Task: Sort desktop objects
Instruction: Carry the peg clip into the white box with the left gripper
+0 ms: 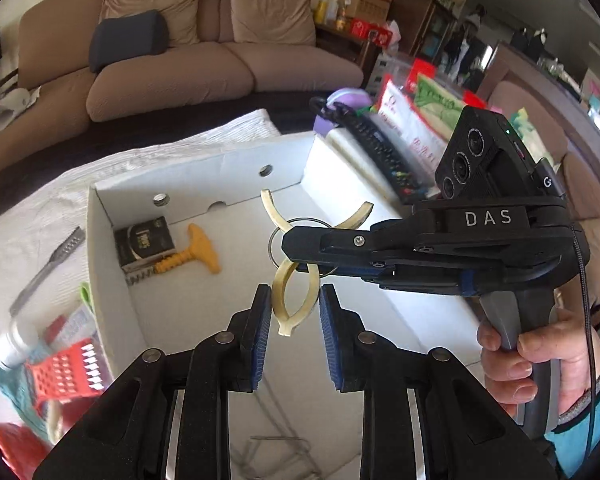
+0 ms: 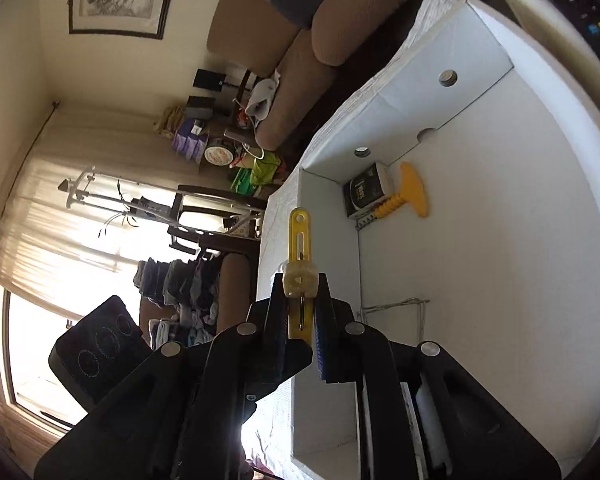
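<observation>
A cream-yellow plastic clip on a metal ring hangs over the open white cardboard box. My right gripper, coming in from the right, is shut on its upper part. The clip's lower loop sits between the blue pads of my left gripper, which press on its sides. In the right wrist view the clip stands edge-on in my right gripper, above the box wall. A small black box and a yellow T-shaped screw lie in the box's far corner.
Left of the box, on the white cloth, lie a metal file, a red grater and a white bottle. A remote control and packets sit to the right. A thin wire piece lies on the box floor. A sofa stands behind.
</observation>
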